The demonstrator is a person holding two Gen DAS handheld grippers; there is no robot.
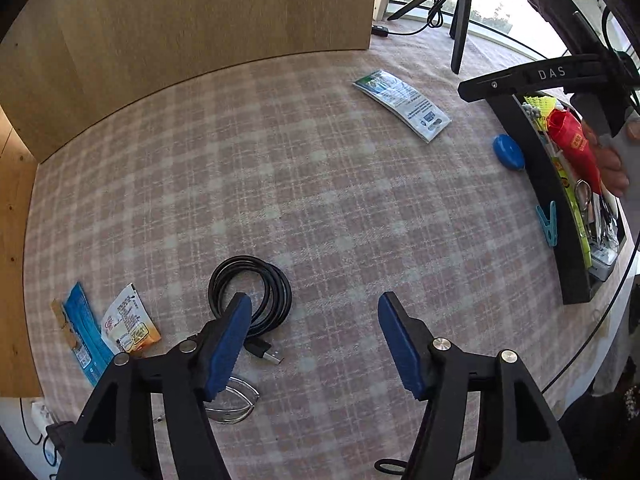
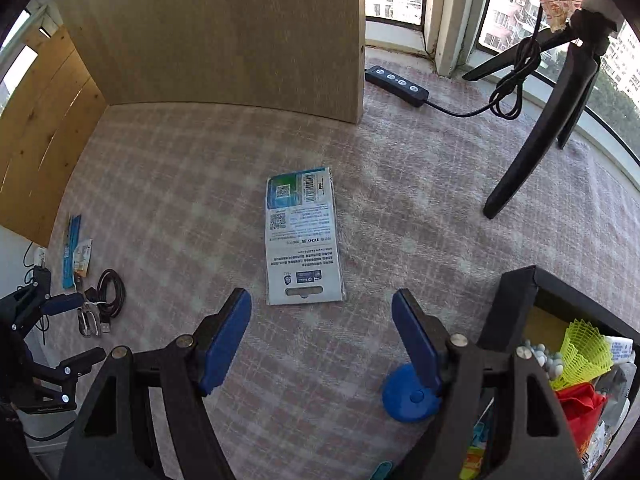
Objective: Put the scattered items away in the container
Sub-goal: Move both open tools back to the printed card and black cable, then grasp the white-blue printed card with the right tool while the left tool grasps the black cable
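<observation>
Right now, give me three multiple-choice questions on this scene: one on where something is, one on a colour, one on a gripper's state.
1. Where is the coiled cable?
A. in the box
B. on the cloth by the left gripper
C. on the tripod

2. What colour is the disc by the box?
A. blue
B. red
C. white

3. How is the right gripper?
A. shut on the leaflet
B. shut, empty
C. open, empty

Key: 1 B, the cable lies on the cloth at the left gripper. 2 A, the disc is plainly blue. 3 C, the fingers stand apart, the leaflet lying flat ahead.
</observation>
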